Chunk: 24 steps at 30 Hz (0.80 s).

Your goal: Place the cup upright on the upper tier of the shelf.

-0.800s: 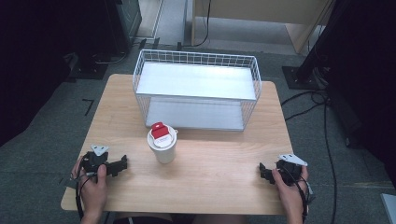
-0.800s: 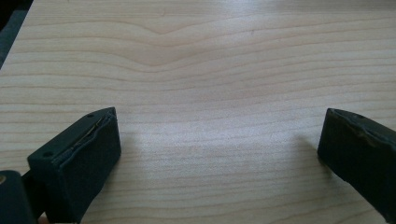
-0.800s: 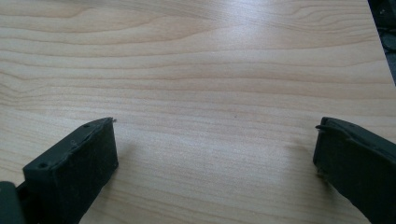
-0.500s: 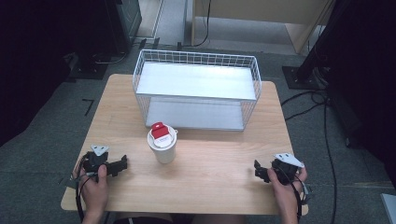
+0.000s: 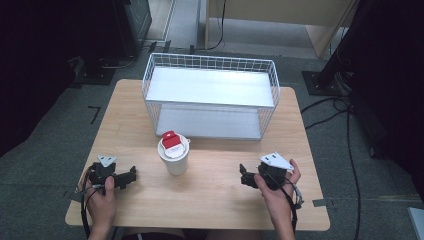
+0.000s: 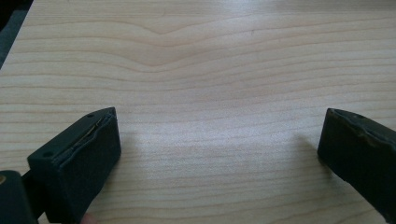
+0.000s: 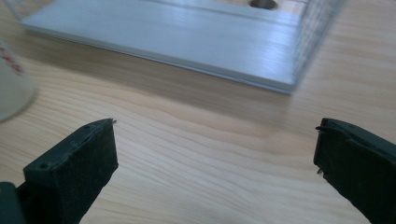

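Two grippers sat low in the high view, one toward each lower corner of the wooden table (image 5: pixel 220 200). Lower left of frame: left gripper (image 5: pixel 131 176), held in a hand, jaws pointing right toward frame centre. In the left gripper view its jaws stood wide apart, with bare wood grain between them and nothing gripped.

Centre of frame, slightly left: white cup (image 5: pixel 174 156), upright on the table, a red-and-white item on its lid. The cup stood between the two grippers and a little above their line in the picture, apart from both and touching neither. It was somewhat nearer the left gripper than the right.

Above the cup, upper centre: white wire basket (image 5: pixel 210 62) with two shelves, just behind the cup.

Lower right of frame: right gripper (image 5: pixel 243 176), held in a hand, jaws pointing left toward the cup. In the right gripper view its jaws were likewise spread wide, holding nothing. The cup's white side showed at the far left edge of that view (image 7: pixel 11 88), beyond the left jaw, and the basket's lower shelf crossed the top of the frame.
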{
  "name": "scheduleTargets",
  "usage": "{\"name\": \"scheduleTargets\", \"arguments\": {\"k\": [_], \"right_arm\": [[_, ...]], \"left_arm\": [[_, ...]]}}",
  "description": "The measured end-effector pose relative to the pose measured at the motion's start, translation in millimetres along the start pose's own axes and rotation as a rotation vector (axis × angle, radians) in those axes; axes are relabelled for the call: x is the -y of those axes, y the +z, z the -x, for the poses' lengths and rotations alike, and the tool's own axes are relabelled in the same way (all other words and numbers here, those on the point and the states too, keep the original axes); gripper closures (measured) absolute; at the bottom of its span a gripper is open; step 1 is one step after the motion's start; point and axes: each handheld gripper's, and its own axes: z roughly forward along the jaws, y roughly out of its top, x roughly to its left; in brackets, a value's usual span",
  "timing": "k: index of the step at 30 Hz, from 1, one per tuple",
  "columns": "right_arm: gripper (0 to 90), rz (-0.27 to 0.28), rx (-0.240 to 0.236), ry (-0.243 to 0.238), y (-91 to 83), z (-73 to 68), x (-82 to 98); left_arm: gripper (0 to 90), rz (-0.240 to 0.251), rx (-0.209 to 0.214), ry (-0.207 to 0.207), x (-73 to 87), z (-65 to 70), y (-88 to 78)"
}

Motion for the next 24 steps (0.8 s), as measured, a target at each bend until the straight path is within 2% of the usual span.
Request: {"name": "scheduleTargets", "arguments": {"k": [3, 4, 5, 7, 10, 13, 14, 15, 16, 18, 20, 24], "right_arm": [[0.0, 0.007, -0.042, -0.032, 4.2, -20.9, -9.1], [0.0, 0.007, -0.042, -0.032, 4.2, -20.9, -9.1], [0.0, 0.020, -0.064, -0.049, 7.7, -35.5, -14.6], [0.0, 0.025, -0.068, -0.051, 9.0, -40.7, -16.3], [0.0, 0.043, -0.099, -0.083, 15.6, -63.4, -23.9], [0.0, 0.048, -0.113, -0.095, 19.1, -72.5, -27.0], [0.0, 0.052, -0.131, -0.099, 22.8, -82.6, -29.4], [0.0, 0.052, -0.131, -0.099, 22.8, -82.6, -29.4], [0.0, 0.054, -0.147, -0.105, 25.2, -90.0, -31.0], [0.0, 0.056, -0.158, -0.111, 26.6, -93.9, -31.8], [0.0, 0.059, -0.191, -0.117, 31.3, -106.3, -33.4], [0.0, 0.060, -0.216, -0.119, 35.2, -115.1, -34.2]], "left_arm": [[0.0, 0.000, 0.000, 0.000, 0.0, 0.0, 0.0], [0.0, 0.000, 0.000, 0.000, 0.0, 0.0, 0.0], [0.0, 0.000, 0.000, 0.000, 0.0, 0.0, 0.0], [0.0, 0.000, 0.000, 0.000, 0.0, 0.0, 0.0], [0.0, 0.000, 0.000, -0.001, 0.0, 0.0, 0.0], [0.0, -0.001, 0.000, 0.001, 0.0, -0.1, -0.1], [0.0, -0.001, 0.000, 0.001, 0.0, -0.1, -0.1], [0.0, -0.001, 0.000, 0.001, 0.0, -0.1, -0.1], [0.0, -0.001, 0.000, 0.001, 0.0, -0.1, 0.0], [0.0, -0.001, 0.000, 0.001, 0.0, -0.1, -0.1], [0.0, -0.001, 0.000, 0.001, 0.0, -0.1, -0.1], [0.0, -0.001, 0.000, 0.001, 0.0, -0.1, -0.1]]}}
